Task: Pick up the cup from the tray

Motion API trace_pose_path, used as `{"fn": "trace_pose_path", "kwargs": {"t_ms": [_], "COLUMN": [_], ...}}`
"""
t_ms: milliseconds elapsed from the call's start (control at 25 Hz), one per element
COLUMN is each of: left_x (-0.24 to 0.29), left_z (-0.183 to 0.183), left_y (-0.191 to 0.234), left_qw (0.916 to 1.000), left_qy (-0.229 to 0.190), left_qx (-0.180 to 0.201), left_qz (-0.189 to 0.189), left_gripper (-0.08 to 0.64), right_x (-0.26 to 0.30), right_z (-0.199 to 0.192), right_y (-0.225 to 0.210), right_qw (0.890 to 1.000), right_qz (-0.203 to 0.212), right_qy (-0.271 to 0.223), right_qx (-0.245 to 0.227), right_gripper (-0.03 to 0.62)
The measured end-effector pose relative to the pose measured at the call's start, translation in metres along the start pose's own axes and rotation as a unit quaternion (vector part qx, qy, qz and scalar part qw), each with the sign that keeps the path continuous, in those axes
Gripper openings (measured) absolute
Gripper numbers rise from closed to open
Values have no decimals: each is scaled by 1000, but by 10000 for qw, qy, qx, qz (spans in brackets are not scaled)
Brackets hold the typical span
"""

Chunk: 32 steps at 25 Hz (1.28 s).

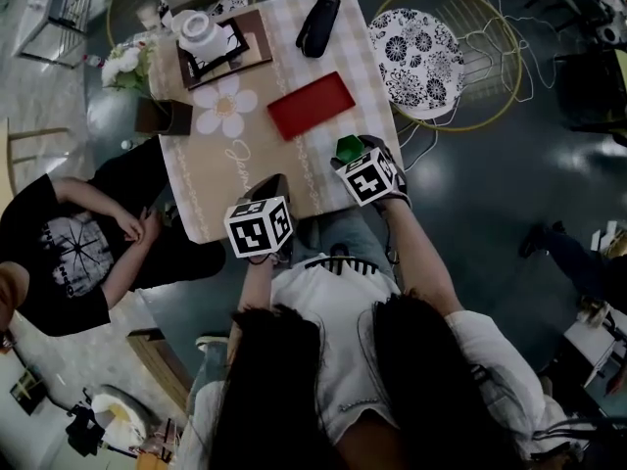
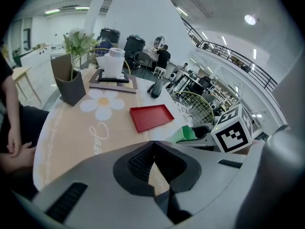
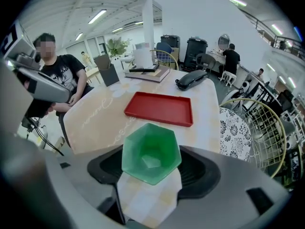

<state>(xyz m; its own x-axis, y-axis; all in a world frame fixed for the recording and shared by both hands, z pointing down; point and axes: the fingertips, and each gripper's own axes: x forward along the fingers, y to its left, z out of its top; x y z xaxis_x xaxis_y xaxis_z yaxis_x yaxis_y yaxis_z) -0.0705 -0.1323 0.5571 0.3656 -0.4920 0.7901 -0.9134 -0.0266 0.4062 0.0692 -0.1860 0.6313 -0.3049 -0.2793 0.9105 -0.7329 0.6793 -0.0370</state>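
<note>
Large open hall with white walls [image 3: 190, 8] and a white column [image 3: 148, 18]. Strip lights [image 3: 96, 16] on the ceiling are lit, as is a round lamp [image 2: 249, 19]. A railed upper gallery [image 2: 233, 58] runs along one wall. The floor [image 1: 470, 213] is dark and glossy.

The table [image 1: 211, 179] is small and rectangular, under a beige cloth with a daisy print. A round wire chair [image 1: 485, 67] with a patterned cushion [image 1: 416, 52] stands just off its far right corner. A second wire chair [image 3: 167, 56] stands at the far edge. Black bins [image 3: 196, 49] stand well behind it. A person [image 1: 59, 253] sits at the left edge.
</note>
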Motion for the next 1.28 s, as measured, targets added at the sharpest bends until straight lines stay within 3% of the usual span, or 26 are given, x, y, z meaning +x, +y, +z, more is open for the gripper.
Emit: {"fn": "trace_pose_path", "kwargs": {"t_ms": [280, 440, 600, 680, 840, 880, 960, 1120, 1160, 1280], "left_x": [-9, -13, -15, -17, -29, -33, -39, -53, -57, -62], "left_z": [-16, -21, -20, -18, -5, -2, 1, 3, 4, -2], "left_y": [11, 13, 4, -2, -22, -26, -29, -30, -29, -27], "left_qw": [9999, 9999, 9999, 9997, 9976, 9970, 9961, 9936, 9929, 9922], "left_qy": [-2, -33, -148, -231, -567, -641, -746, -1002, -1070, -1140], "left_qx": [-89, -87, 27, 89, 205, 205, 180, 155, 159, 354], "left_qz": [135, 138, 16, -73, -335, -387, -431, -491, -492, -367], "left_gripper": [8, 8, 8, 8, 8, 8, 8, 8, 8, 8], "right_x": [-6, -38, -77, -93, -121, -127, -135, -147, -151, -157], "right_z": [0, 9, 25, 34, 44, 44, 41, 42, 44, 45], "right_y": [2, -2, -3, 2, 18, 21, 24, 37, 40, 48], "right_qw": [9992, 9971, 9879, 9807, 9734, 9719, 9679, 9557, 9498, 9425], "right_qz": [17, -298, -403, -269, -92, -196, -422, -606, -665, -769], "right_qy": [-328, -698, -1410, -1762, -2078, -2119, -2205, -2518, -2665, -2810], "right_qx": [209, 90, 494, 801, 961, 1004, 1126, 1397, 1498, 1635], "right_gripper": [354, 377, 376, 376, 373, 339, 178, 70, 11, 11]}}
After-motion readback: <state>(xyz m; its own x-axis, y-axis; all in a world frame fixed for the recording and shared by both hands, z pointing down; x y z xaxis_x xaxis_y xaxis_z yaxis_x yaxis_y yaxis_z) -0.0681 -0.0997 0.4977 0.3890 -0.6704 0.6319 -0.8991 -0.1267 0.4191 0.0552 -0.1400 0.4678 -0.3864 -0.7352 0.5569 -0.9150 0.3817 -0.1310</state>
